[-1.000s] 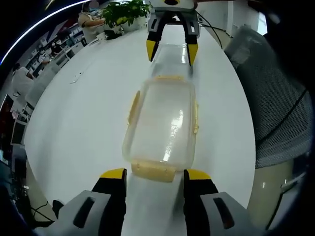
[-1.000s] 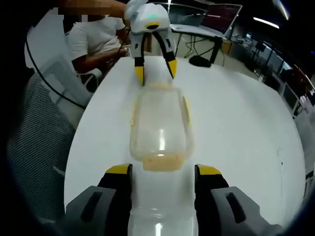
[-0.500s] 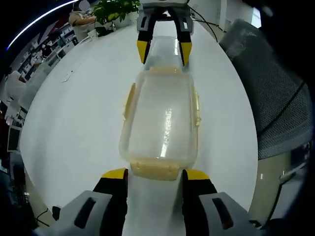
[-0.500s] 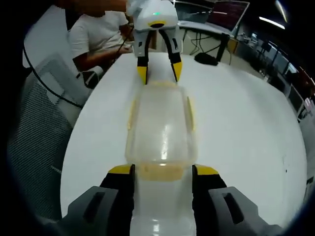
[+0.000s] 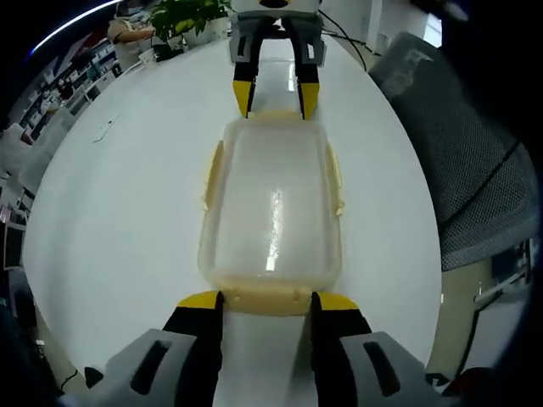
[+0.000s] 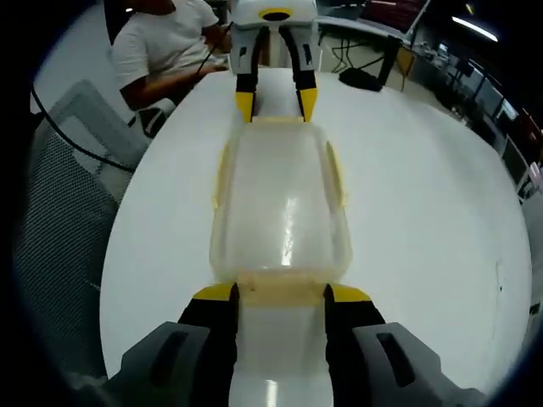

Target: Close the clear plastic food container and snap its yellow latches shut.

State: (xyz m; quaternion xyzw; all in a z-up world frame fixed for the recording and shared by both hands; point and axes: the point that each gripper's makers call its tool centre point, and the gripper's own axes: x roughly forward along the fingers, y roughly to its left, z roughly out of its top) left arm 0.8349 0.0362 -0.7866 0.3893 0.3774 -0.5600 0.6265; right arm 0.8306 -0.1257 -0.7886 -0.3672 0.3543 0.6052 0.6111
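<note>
The clear plastic container lies lengthwise on the white table with its lid resting on top. Yellow latches hang along its long sides and at both ends. My left gripper is open, and the near end latch sits between its yellow fingertips. My right gripper is open too, its tips flanking the opposite end latch. Each gripper appears at the far end of the other's view: the right gripper and the left gripper.
A grey mesh office chair stands close along one long side of the table. A person in a white shirt sits past the far end. A potted plant stands at the other end.
Both grippers have closed in on the container from its two ends, so each end latch now lies between a pair of fingertips. The right gripper's jaws stand somewhat narrower.
</note>
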